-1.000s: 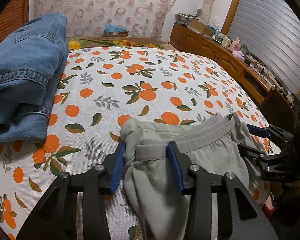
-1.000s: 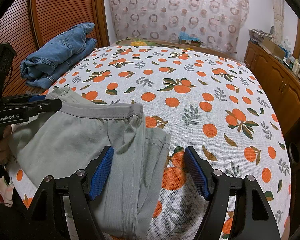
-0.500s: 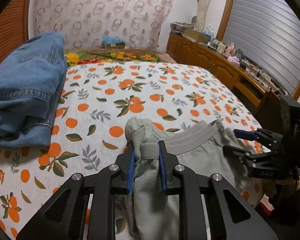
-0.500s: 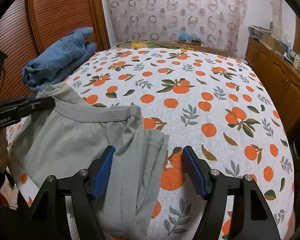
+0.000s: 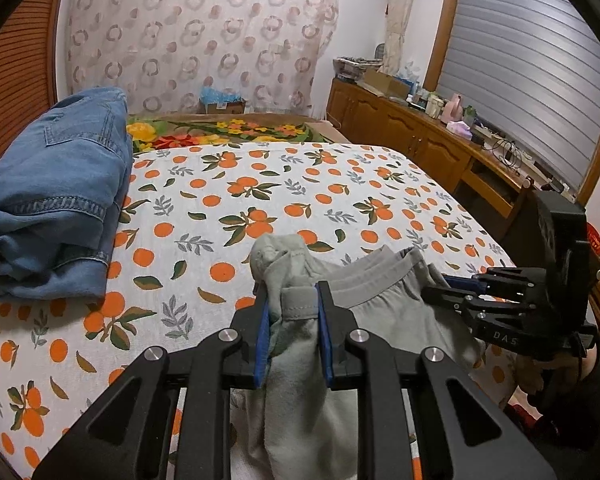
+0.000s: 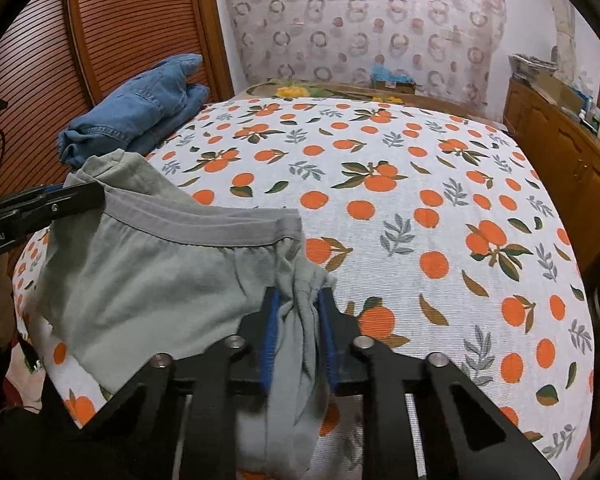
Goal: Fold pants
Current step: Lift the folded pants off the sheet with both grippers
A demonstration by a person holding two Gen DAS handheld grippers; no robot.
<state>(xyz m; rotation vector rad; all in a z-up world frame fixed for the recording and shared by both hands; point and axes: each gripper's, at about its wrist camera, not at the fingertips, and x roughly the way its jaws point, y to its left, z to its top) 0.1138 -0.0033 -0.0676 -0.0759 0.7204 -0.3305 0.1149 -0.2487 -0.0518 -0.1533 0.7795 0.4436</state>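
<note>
Pinching opposite ends of the grey pants (image 5: 380, 308) waistband, the left gripper (image 5: 291, 308) and right gripper (image 6: 298, 312) hold them over an orange-print bedspread (image 6: 420, 208).

My right gripper (image 5: 452, 294) bears white letters "DAS"; my left gripper (image 6: 80, 196) reads "obot.AI", its start cut off.

White bedsheet printed with oranges and green leaves (image 5: 260, 184) over the bed, sheer curtain with pink rings (image 5: 196, 36) on the far wall, brown slatted wooden doors (image 6: 132, 20) at left, long brown wooden sideboard (image 5: 412, 140) along the right wall, grey ribbed roller shutter (image 5: 528, 72) above it
</note>
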